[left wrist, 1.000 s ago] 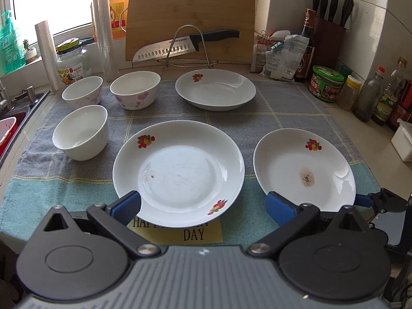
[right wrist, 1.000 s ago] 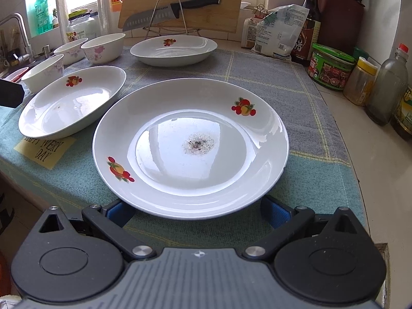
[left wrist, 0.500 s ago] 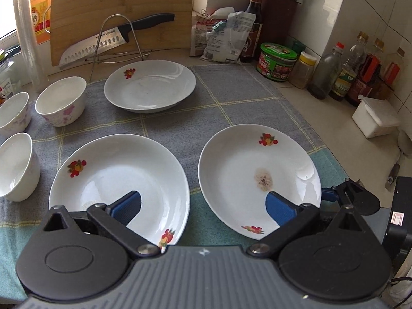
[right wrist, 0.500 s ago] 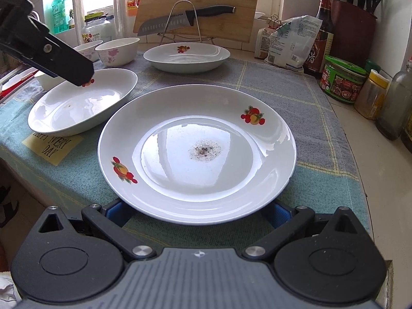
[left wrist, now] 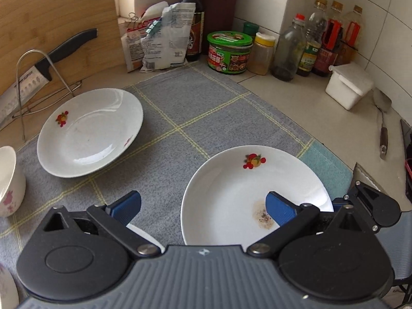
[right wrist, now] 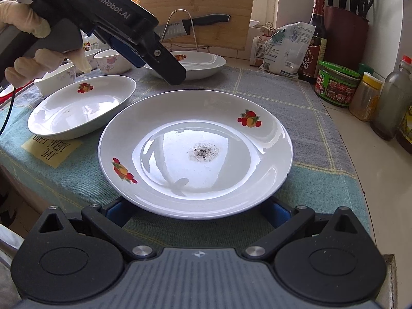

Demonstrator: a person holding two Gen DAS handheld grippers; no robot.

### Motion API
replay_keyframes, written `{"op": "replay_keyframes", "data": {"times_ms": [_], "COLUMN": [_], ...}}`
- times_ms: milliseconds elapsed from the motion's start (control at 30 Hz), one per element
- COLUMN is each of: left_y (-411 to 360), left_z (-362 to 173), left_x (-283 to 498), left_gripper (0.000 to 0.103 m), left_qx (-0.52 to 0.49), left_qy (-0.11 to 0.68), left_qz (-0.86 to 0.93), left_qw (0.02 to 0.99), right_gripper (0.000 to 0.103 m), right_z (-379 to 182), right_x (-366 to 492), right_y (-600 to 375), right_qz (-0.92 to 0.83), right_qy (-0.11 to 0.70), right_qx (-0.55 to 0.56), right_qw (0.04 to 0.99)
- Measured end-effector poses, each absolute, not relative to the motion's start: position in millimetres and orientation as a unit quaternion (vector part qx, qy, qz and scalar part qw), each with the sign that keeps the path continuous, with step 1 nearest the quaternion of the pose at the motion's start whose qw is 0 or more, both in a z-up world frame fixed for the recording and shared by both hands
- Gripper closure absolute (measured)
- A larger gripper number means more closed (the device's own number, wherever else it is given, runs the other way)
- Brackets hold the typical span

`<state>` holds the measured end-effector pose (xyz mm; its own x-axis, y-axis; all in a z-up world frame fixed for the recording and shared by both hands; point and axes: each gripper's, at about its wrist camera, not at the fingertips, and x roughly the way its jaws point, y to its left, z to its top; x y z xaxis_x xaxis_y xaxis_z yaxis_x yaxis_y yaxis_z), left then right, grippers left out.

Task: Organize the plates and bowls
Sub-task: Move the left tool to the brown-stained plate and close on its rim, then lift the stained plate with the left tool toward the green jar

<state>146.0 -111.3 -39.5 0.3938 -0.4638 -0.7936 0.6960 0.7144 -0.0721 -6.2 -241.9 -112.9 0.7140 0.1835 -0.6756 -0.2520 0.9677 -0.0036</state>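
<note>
A white plate with a dark stain [right wrist: 195, 152] lies at the mat's front right; its near rim sits between the spread fingers of my right gripper [right wrist: 195, 211], which is open and partly hidden under that rim. My left gripper [left wrist: 203, 208] hovers open above the mat, its right finger [left wrist: 280, 211] over the same stained plate [left wrist: 231, 185]. A second plate [right wrist: 79, 105] lies to the left and a third plate [left wrist: 90, 131] at the back. Flowered bowls [right wrist: 112, 61] stand at the back left. A gloved hand [right wrist: 25, 20] holds the left gripper [right wrist: 164, 69].
A knife on a wire rack [left wrist: 38, 69] leans against a cutting board [left wrist: 51, 18]. Jars and bottles [left wrist: 229, 51] line the back right, with a white box [left wrist: 347, 87] and a spatula [left wrist: 382, 118] on the counter. A yellow note [right wrist: 51, 146] lies at the mat's front edge.
My left gripper has swung right and forward, from over the left plate to over the stained plate. The right gripper has barely moved, staying at the plate's near rim.
</note>
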Motion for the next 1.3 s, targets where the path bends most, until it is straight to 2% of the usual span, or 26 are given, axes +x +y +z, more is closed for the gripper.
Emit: {"op": "replay_keyframes", "data": {"times_ms": [200, 533, 600, 767, 1300], "left_y": [-137.2, -155.3, -158.3, -162.7, -171.0], "left_z": [-54.1, -71.7, -74.9, -80.0, -80.0], "left_x": [163.8, 189.5, 193.7, 200.0, 204.4], "left_gripper": [0.006, 0.008, 0.021, 0.032, 0.034], "left_qx": [0.186, 0.193, 0.194, 0.2, 0.243], "left_qy": [0.451, 0.493, 0.504, 0.519, 0.522], "left_qz": [-0.383, -0.433, -0.438, -0.453, -0.485], "left_qw": [0.784, 0.729, 0.719, 0.697, 0.658], "right_gripper": [0.0, 0.0, 0.0, 0.0, 0.0], "right_z": [-113.2, -113.4, -113.8, -114.2, -111.7], "right_x": [-7.4, -5.5, -6.1, -7.5, 0.3], "right_y": [-241.6, -242.1, -242.4, -242.2, -240.1], "right_qz": [0.112, 0.118, 0.118, 0.118, 0.127], "right_qy": [0.358, 0.36, 0.358, 0.354, 0.364], "right_qx": [-0.044, -0.047, -0.047, -0.047, -0.051], "right_qw": [0.926, 0.924, 0.925, 0.927, 0.921]}}
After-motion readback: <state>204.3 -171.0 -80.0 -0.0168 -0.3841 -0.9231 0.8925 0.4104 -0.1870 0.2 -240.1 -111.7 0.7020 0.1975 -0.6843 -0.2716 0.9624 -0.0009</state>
